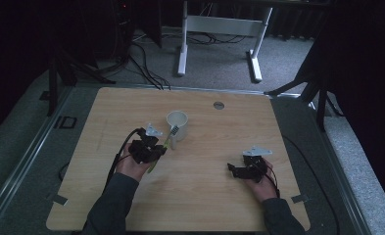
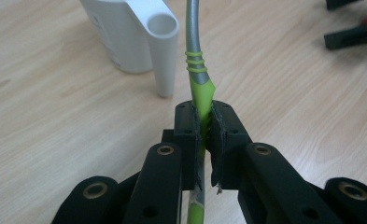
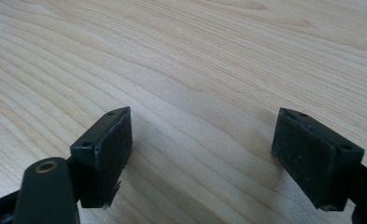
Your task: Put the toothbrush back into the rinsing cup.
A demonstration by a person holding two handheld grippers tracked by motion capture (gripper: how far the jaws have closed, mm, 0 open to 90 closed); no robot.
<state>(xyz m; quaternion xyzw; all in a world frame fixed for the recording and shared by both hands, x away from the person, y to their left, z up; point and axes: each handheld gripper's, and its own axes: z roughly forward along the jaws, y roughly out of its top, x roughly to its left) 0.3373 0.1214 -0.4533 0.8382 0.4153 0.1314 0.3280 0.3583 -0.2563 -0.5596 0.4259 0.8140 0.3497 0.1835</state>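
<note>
A toothbrush [image 2: 196, 60] with a green and silver handle is clamped between the pads of my left gripper [image 2: 204, 119]. It runs forward along the jaws toward a white mug [image 2: 125, 32], whose handle points my way. From above, the left gripper [image 1: 161, 147] sits just left of the mug [image 1: 177, 123]. The toothbrush [image 1: 171, 134] slants up to the mug's near side, with its bristled head by the mug's wall. My right gripper [image 1: 234, 169] rests low over the table at the right, jaws pointing left. Its two pads [image 3: 107, 154] stand wide apart over bare wood, nothing between them.
The wooden table [image 1: 204, 205] has a round metal grommet [image 1: 219, 105] near its far edge. Tape marks sit at its near corners. A white desk frame [image 1: 219, 29] and cables lie on the grey carpet beyond. The other gripper [image 2: 354, 35] shows at the left gripper view's top right.
</note>
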